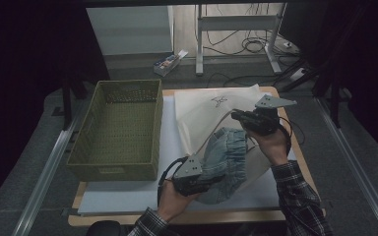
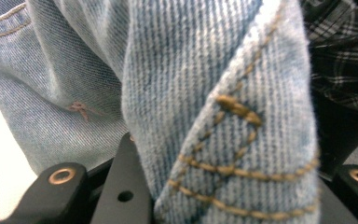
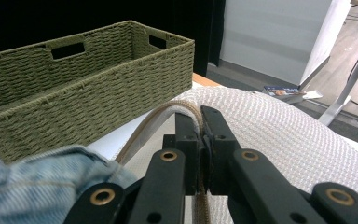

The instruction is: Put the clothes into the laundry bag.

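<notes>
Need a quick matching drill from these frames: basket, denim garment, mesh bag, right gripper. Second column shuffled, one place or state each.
1. basket
2. denim garment
3. mesh bag
4. right gripper

a. clamped on the bag's brown edge
b. white, lying open on the board
c. olive green, left of the bag
d. pale blue, pinched by the left gripper

Pairs: 1-c, 2-d, 3-b, 4-a

Plaid sleeves (image 1: 295,189); black grippers bearing grey three-cornered plates (image 1: 273,102).
</notes>
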The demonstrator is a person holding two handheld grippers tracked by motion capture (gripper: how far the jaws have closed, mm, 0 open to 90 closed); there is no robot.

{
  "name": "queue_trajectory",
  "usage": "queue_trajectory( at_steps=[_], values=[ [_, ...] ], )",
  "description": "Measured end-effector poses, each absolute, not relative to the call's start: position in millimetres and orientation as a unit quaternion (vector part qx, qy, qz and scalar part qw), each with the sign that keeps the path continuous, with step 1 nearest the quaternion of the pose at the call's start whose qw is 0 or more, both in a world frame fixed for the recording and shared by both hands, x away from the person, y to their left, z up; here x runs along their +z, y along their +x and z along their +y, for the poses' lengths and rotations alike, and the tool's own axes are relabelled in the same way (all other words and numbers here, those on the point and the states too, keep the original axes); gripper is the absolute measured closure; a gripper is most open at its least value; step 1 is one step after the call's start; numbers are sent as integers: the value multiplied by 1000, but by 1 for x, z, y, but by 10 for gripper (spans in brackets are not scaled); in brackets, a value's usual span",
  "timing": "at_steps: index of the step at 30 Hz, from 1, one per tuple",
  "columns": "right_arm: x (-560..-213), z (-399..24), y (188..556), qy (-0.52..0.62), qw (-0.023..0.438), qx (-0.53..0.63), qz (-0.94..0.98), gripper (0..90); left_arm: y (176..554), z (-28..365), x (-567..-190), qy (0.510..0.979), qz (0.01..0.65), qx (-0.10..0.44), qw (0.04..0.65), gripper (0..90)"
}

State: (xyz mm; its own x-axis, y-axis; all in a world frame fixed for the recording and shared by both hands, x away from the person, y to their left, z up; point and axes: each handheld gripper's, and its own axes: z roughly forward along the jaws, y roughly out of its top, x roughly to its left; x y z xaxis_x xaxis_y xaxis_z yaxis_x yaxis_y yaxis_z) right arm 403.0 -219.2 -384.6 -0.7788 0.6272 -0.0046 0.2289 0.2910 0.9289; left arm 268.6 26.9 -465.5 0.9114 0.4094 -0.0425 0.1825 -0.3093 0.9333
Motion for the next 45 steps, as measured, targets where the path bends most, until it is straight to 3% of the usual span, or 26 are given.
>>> queue_trajectory(
  at_steps=[15,25,45],
  values=[
    [-383,-216,400,267,188,525,786,848,290,33,-464,804,230,108,537,710],
    [-380,-215,398,264,188,531,783,848,292,18,-467,827,212,103,511,710],
    [-378,-214,395,259,190,531,784,848,314,27,-464,818,268,126,493,710]
  ],
)
